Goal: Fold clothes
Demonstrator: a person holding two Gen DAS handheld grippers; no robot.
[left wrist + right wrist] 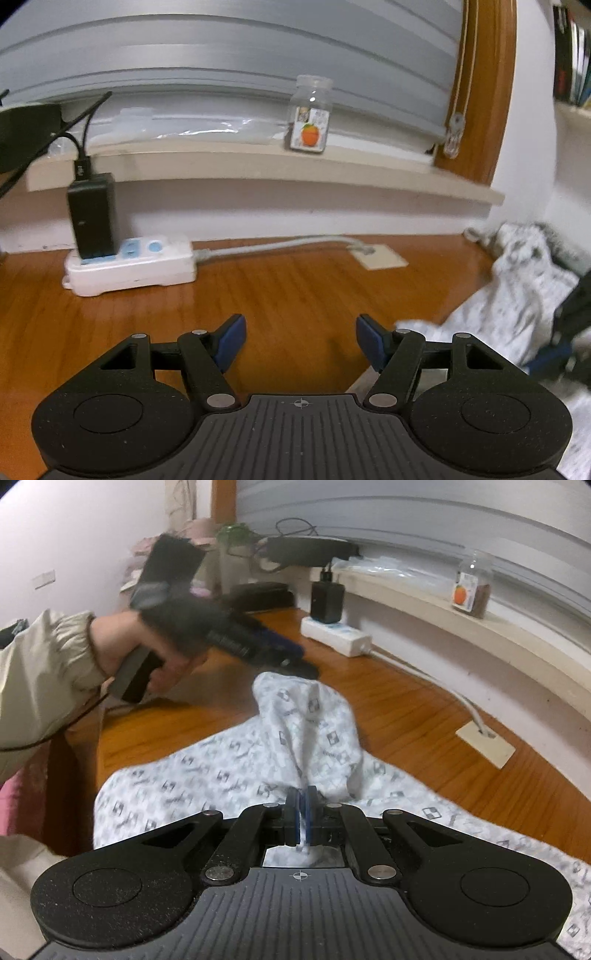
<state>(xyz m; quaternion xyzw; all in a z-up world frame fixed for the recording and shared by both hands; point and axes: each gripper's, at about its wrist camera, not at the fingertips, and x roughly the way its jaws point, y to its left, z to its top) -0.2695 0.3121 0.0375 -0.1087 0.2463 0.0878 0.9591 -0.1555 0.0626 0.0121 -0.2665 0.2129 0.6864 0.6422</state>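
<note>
A white garment with a grey printed pattern (229, 775) lies on the wooden table (424, 720). My right gripper (302, 812) is shut on a pinched fold of this cloth, which rises in a ridge ahead of the blue pads. In the left wrist view the same garment (517, 295) shows at the right edge. My left gripper (301, 341) hovers over bare wood with its blue pads wide apart and nothing between them. From the right wrist view the left gripper (291, 657) appears blurred, held by a hand (122, 646) in a beige sleeve, its tips near the cloth's far peak.
A white power strip (129, 267) with a black adapter (92, 218) sits at the back of the table, its cable running to a floor plate (378, 256). A jar with an orange label (310, 118) stands on the window ledge (258, 162). The table's left edge (74, 775) is near.
</note>
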